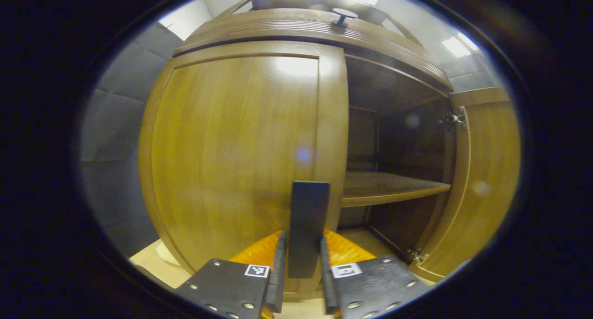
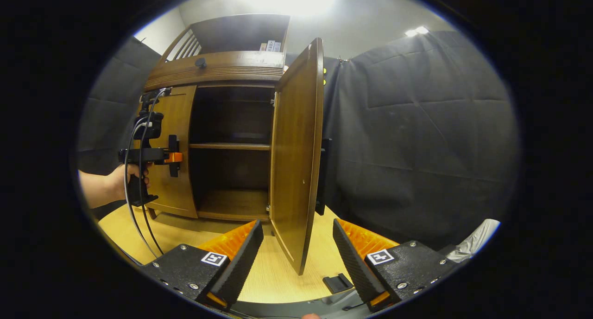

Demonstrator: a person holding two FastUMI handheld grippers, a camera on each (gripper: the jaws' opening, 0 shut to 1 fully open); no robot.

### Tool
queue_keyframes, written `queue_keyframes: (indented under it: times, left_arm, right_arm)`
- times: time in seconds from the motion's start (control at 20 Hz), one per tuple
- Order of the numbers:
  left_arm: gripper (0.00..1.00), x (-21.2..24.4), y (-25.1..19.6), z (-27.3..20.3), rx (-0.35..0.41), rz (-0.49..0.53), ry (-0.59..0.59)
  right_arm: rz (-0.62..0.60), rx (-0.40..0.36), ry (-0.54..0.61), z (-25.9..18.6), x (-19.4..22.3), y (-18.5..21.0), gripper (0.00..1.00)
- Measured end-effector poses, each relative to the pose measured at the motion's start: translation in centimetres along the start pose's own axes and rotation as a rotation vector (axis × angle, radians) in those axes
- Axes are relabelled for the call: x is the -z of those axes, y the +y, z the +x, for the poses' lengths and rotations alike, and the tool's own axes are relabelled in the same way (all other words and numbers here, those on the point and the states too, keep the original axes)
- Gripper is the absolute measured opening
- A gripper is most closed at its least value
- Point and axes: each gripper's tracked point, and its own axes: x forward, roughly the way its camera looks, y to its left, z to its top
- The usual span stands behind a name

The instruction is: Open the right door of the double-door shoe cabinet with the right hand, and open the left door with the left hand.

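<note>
The shoe cabinet (image 2: 217,68) is standing on the pale wood tabletop (image 2: 278,272). Its right door (image 2: 296,156) is hanging wide open, free edge jutting toward the right gripper (image 2: 296,254), whose fingers are spread with that edge between them, touching neither. The left door (image 1: 236,156) is sitting closed, flush against the frame. The left gripper (image 1: 303,268) is pinching the door's dark upright handle (image 1: 308,226), both fingers pressing its sides. A hand (image 2: 127,175) is holding that gripper beside the open compartment with its shelf (image 1: 394,189).

The swung-out right door (image 2: 296,156) stands edge-on between the right tool's (image 2: 298,258) spread fingers, blocking straight passage.
</note>
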Motion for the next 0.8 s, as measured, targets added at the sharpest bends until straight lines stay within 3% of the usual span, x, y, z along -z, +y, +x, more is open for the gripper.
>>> queue_keyframes:
  times: [0.2,0.5,0.55,0.6,0.8]
  left_arm:
    - [0.16,-0.4,0.4,-0.6,-0.021,0.019,0.001]
    - [0.25,-0.9,0.3,-0.8,0.002,0.016,0.003]
    - [0.2,-0.8,0.2,-0.8,0.005,0.014,0.003]
    - [0.25,-0.9,0.3,-0.8,0.007,0.01,0.002]
    - [0.2,-0.8,0.2,-0.8,0.016,0.013,0.01]
  right_arm:
    - [0.025,0.002,-0.004,-0.4,0.1,-0.1,0.93]
    - [0.047,-0.012,-0.008,-1.1,0.2,0.4,0.94]
    - [0.049,-0.017,-0.013,-1.3,0.1,0.5,0.94]
    - [0.049,-0.02,-0.017,-1.4,0.0,0.7,0.94]
    - [0.053,-0.038,-0.023,-2.0,-0.1,1.3,0.93]
